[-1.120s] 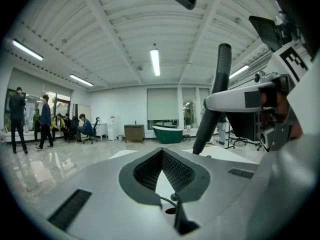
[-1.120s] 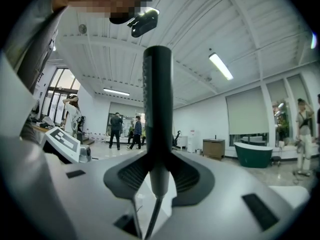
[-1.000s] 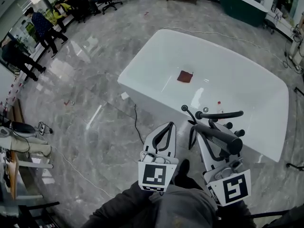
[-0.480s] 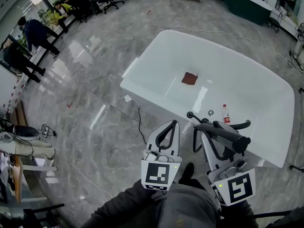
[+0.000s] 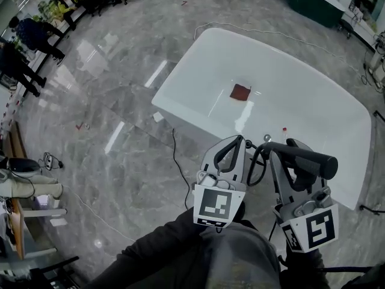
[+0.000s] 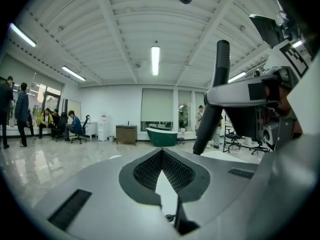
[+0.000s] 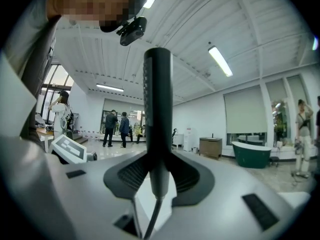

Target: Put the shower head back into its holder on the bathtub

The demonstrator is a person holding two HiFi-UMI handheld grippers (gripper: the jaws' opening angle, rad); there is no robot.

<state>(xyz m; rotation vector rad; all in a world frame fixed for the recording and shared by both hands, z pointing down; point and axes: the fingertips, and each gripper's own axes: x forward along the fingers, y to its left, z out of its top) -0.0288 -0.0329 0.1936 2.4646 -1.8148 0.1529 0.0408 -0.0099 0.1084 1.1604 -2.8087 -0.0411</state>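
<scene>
A white bathtub (image 5: 313,110) stands on the marble floor, its near rim partly hidden behind both grippers. My right gripper (image 5: 281,155) is shut on the black shower head (image 5: 304,158), which lies crosswise above the rim. The handle stands upright between the jaws in the right gripper view, shower head (image 7: 158,109), right gripper (image 7: 159,171). Its black hose (image 5: 256,166) loops down to the left. My left gripper (image 5: 236,143) hangs beside it, shut and holding nothing; left gripper (image 6: 161,153), shower head (image 6: 216,89). A small metal fitting (image 5: 266,138) shows at the rim; I cannot make out the holder.
A brown cloth (image 5: 240,91) lies in the tub and a small bottle (image 5: 284,132) stands near the rim. A black cable (image 5: 174,152) trails on the floor left of the tub. People (image 5: 27,35) stand far left. A dark green tub (image 5: 313,5) is at the back.
Both grippers, with the shower head, have come up toward the camera and shifted right. They now cover the rim fittings that showed before.
</scene>
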